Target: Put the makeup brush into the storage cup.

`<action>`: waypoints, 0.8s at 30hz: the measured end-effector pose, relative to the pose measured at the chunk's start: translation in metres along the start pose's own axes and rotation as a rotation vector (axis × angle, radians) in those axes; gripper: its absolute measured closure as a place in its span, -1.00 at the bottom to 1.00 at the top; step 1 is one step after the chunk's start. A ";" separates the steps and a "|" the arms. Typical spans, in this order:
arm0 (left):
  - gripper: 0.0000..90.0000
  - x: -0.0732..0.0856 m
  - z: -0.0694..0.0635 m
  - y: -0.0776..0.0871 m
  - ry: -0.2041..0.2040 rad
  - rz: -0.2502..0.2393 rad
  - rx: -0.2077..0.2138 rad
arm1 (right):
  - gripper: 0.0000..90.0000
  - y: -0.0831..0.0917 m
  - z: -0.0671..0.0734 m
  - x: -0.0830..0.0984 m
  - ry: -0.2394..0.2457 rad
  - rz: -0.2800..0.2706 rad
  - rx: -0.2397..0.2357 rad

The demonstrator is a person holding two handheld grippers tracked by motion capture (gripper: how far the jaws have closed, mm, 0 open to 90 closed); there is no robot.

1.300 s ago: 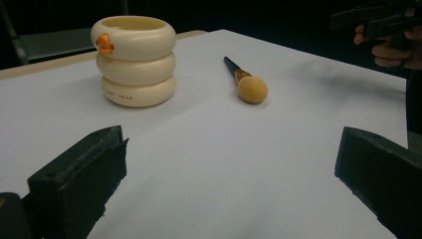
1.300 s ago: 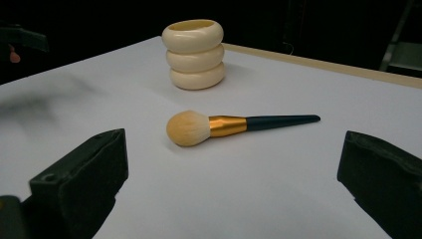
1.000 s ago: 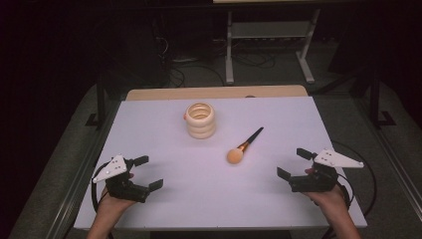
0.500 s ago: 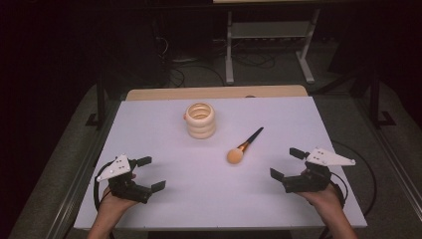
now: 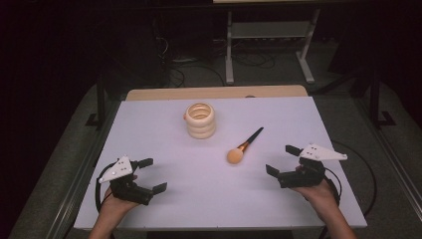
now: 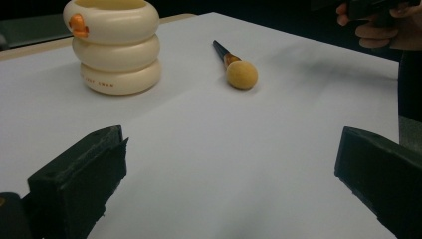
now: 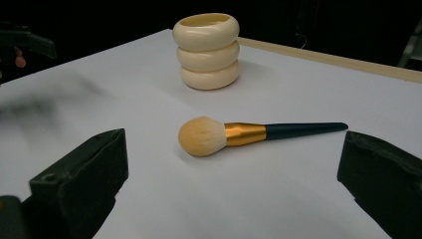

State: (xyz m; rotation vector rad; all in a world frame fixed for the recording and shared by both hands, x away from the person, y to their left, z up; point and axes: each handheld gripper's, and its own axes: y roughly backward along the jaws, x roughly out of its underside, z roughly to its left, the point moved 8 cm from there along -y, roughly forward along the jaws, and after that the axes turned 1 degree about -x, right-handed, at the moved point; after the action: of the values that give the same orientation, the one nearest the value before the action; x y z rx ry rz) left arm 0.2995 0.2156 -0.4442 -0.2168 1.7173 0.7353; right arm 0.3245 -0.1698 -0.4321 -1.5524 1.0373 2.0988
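Brush (image 7: pixel 234 134) with fluffy round head, gold ferrule, dark handle lies flat on the smooth white table (image 5: pixel 164 149). Ribbed cream holder (image 5: pixel 200 120) stands beyond. Right gripper (image 5: pixel 287 163) and left gripper (image 5: pixel 152 175) hover, jaws spread, empty.

White table top (image 5: pixel 164 149) is lying bare over most of its area. A light wooden strip (image 5: pixel 214 93) is running along its far edge. A grey metal stand (image 5: pixel 268 30) is sitting on the floor (image 5: pixel 59 164) behind the table, two legs angling toward the camera. Cables (image 5: pixel 179 69) are trailing on the floor left of the stand, though the shadows are too dark to count them. Black posts are standing at both sides, left (image 5: pixel 101 99) and right (image 5: pixel 375 99).
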 end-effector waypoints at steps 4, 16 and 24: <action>-1.00 0.000 0.000 0.000 0.001 -0.001 0.001 | -1.00 -0.001 -0.002 -0.002 -0.006 -0.005 0.003; -1.00 -0.003 -0.002 0.001 0.008 -0.007 0.009 | -1.00 -0.007 -0.008 -0.009 -0.018 0.006 -0.011; -1.00 -0.001 -0.002 -0.002 -0.004 0.003 0.010 | -1.00 -0.010 -0.013 -0.010 -0.026 0.005 -0.014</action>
State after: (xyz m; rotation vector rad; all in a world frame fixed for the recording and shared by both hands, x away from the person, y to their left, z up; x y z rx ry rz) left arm 0.2989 0.2127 -0.4434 -0.2061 1.7174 0.7284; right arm 0.3432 -0.1710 -0.4281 -1.5264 1.0214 2.1280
